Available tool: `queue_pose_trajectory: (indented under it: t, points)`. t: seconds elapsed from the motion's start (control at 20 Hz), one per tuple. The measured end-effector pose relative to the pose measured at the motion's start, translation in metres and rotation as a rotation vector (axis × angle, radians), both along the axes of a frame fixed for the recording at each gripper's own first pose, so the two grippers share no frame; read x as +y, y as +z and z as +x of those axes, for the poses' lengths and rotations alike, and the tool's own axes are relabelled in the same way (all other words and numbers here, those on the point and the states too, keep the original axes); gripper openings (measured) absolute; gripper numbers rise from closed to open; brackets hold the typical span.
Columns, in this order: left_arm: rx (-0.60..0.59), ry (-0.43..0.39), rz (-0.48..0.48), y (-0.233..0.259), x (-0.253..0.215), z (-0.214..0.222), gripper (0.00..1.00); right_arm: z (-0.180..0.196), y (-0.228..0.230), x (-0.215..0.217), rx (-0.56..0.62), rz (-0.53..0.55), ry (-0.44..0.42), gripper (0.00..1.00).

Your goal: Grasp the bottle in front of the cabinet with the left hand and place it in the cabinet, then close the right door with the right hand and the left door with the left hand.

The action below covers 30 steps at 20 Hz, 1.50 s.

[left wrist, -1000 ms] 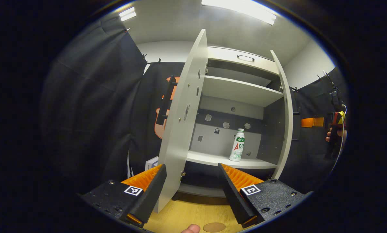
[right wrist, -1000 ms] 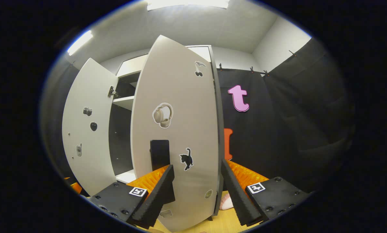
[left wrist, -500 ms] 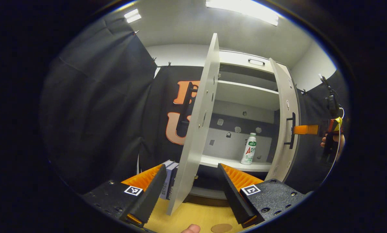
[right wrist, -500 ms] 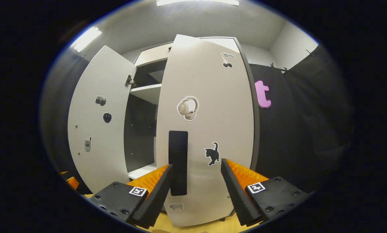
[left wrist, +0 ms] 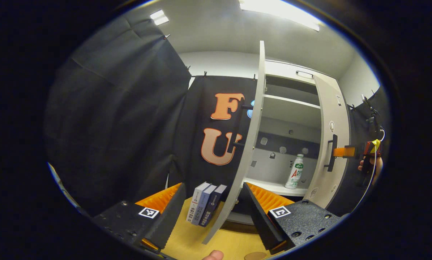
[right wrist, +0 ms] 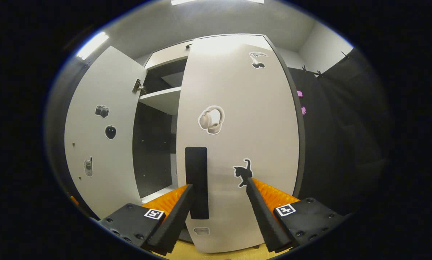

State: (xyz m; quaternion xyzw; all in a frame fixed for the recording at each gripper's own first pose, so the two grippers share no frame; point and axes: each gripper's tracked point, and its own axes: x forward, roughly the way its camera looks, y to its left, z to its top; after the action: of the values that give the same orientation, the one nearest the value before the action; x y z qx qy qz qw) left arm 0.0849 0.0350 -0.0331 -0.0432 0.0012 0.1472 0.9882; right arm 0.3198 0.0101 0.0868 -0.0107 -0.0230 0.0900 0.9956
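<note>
Two doors frame the cabinet: the left door stands wide open, edge-on between the left tongs, whose fingers gape wide. The bottle stands upright on the lower shelf inside. The right tongs, also spread wide, face the nearly closed right door, by its dark handle.

Both the left hand-held gripper and right hand-held gripper gape wide.
</note>
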Motion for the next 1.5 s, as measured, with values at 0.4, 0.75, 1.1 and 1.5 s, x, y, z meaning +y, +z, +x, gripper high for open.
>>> queue_pose_trajectory:
  t: [0.4,0.75,1.1,1.5]
  points:
    - [-0.004,0.045,0.006,0.003,0.033,0.001,0.96,0.012,-0.001,0.006,-0.011,0.030,-0.005,0.96]
    - [-0.045,0.037,-0.042,0.021,0.051,0.019,0.96,0.006,-0.003,0.008,0.004,0.017,-0.010,0.96]
    - [-0.076,0.014,0.011,0.058,0.073,0.066,0.95,-0.061,-0.011,-0.006,-0.007,-0.024,-0.014,0.96]
    - [-0.077,-0.051,0.034,0.063,0.056,0.105,0.95,-0.113,-0.036,-0.048,0.028,0.047,-0.052,0.96]
